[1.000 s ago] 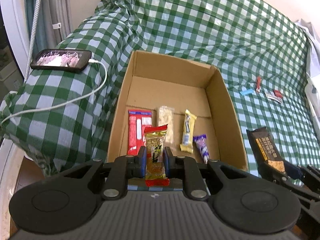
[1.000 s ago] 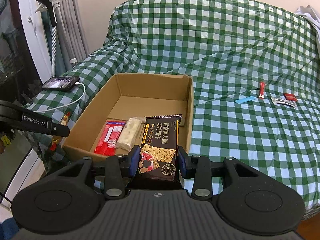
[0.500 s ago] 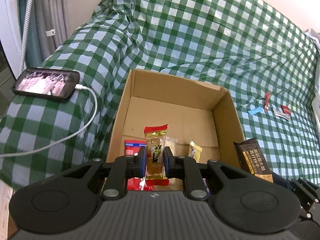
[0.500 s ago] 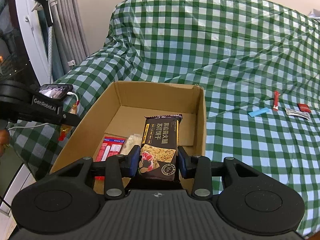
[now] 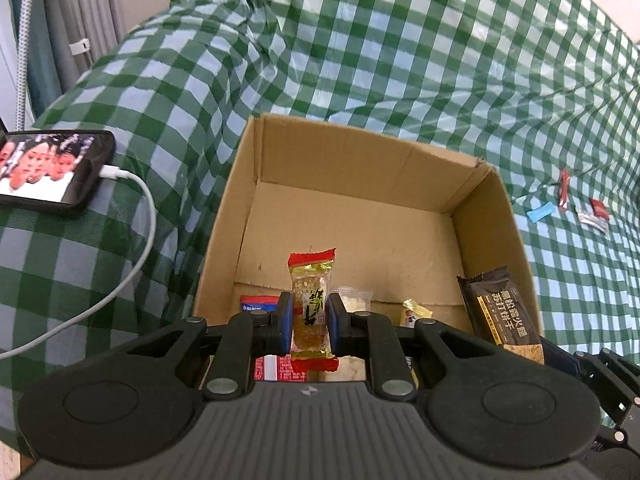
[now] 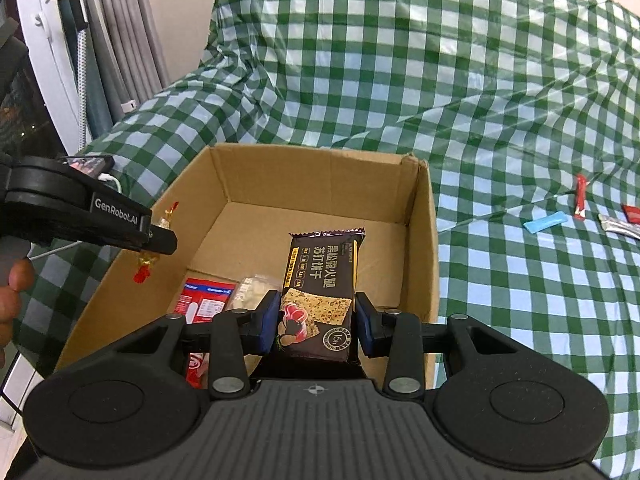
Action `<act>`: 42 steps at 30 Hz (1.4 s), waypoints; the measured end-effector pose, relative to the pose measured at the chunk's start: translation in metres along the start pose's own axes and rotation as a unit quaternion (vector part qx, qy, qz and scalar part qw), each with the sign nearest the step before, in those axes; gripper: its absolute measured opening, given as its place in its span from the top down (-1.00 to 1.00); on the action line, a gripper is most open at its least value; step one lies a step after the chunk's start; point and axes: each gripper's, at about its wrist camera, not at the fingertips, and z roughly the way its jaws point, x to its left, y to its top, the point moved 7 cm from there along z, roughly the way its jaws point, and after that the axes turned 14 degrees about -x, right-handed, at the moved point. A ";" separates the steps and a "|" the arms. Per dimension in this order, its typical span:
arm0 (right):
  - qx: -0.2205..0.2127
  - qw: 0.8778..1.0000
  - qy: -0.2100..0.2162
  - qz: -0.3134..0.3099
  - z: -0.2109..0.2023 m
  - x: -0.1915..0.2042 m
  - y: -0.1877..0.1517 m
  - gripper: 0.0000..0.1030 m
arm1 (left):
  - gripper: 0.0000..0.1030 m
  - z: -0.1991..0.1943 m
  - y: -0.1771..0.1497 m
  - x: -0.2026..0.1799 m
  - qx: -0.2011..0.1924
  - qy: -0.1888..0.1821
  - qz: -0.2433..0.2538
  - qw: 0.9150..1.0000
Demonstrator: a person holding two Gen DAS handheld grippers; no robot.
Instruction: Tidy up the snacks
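Both claws had advanced over the cardboard box (image 5: 496, 216). The left claw (image 5: 310, 322) gripped the gold snack bar (image 5: 311, 308); the right claw (image 6: 316, 322) gripped the black cracker packet (image 6: 320, 292). Release into the box appeared imminent; several snacks remained on the bed (image 6: 520, 280).

bright daylight | soft shadows | fisheye-bent edges | slight blur

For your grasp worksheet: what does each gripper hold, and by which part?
Left gripper: gold candy, by its middle. Right gripper: black cracker pack, by its lower sides.
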 end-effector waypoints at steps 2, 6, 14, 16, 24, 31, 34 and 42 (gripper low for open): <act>0.005 1.000 0.000 0.000 0.008 -0.001 -0.003 0.20 | 0.62 0.007 -0.002 0.000 0.005 0.003 0.002 1.000; 0.014 1.000 -0.001 -0.002 0.021 -0.002 -0.007 0.20 | 0.58 0.018 -0.001 0.001 0.003 0.014 0.019 1.000; -0.006 1.000 -0.011 -0.008 0.026 -0.004 0.012 -0.72 | -0.99 -0.013 0.007 0.006 -0.057 0.051 0.068 0.995; -0.004 1.000 -0.003 -0.009 0.018 -0.002 0.010 -0.77 | -0.99 -0.024 -0.006 0.009 -0.038 0.053 0.072 0.995; 0.025 1.000 -0.002 0.007 -0.051 0.011 -0.022 -0.88 | -0.99 -0.089 -0.062 0.020 0.001 0.049 0.026 0.998; -0.020 1.000 -0.015 -0.003 -0.112 0.022 -0.018 -0.98 | -0.99 -0.143 -0.082 0.004 -0.022 0.038 0.044 0.998; -0.034 0.999 -0.018 -0.006 -0.133 0.024 -0.019 -0.99 | -0.99 -0.162 -0.084 -0.001 -0.037 0.034 0.047 0.998; -0.063 0.997 -0.018 -0.029 -0.181 0.032 -0.024 -0.99 | -0.99 -0.204 -0.088 -0.010 -0.074 0.031 0.052 0.995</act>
